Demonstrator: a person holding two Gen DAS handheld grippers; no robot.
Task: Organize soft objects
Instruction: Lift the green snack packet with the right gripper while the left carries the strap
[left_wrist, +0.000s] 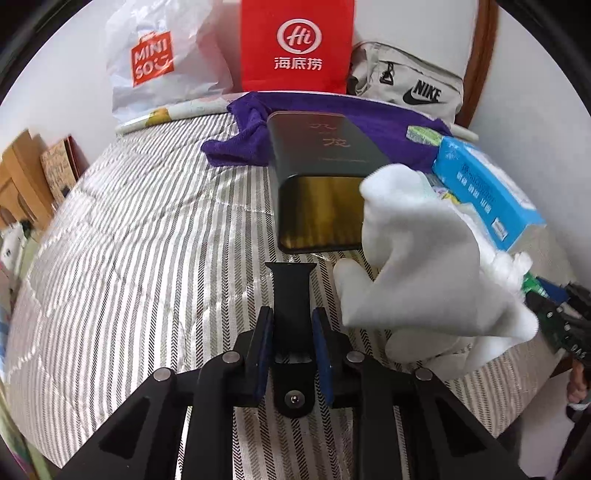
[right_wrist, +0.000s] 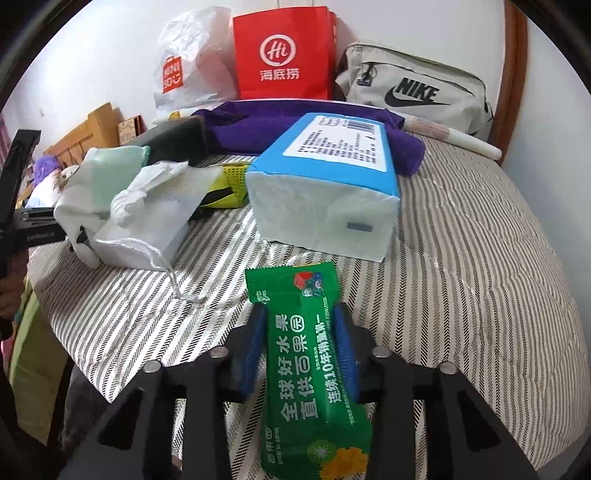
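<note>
Between the blue pads of the right gripper (right_wrist: 301, 354), low in the right wrist frame, the green packet (right_wrist: 308, 373) is pinched at its middle; it looks light, soft and slippery (foil-like). Lower centre of the left wrist frame, the left gripper (left_wrist: 291, 354) clamps a limp black strap (left_wrist: 293, 306).

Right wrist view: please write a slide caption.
Right gripper clamps a green packet above the striped bedspread, tissue pack ahead.

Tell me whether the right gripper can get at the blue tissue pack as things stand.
Probably not yet: the right gripper is shut on the green packet, so its jaws are occupied. The blue tissue pack lies just ahead on the striped bedcover, with nothing in between.
</note>
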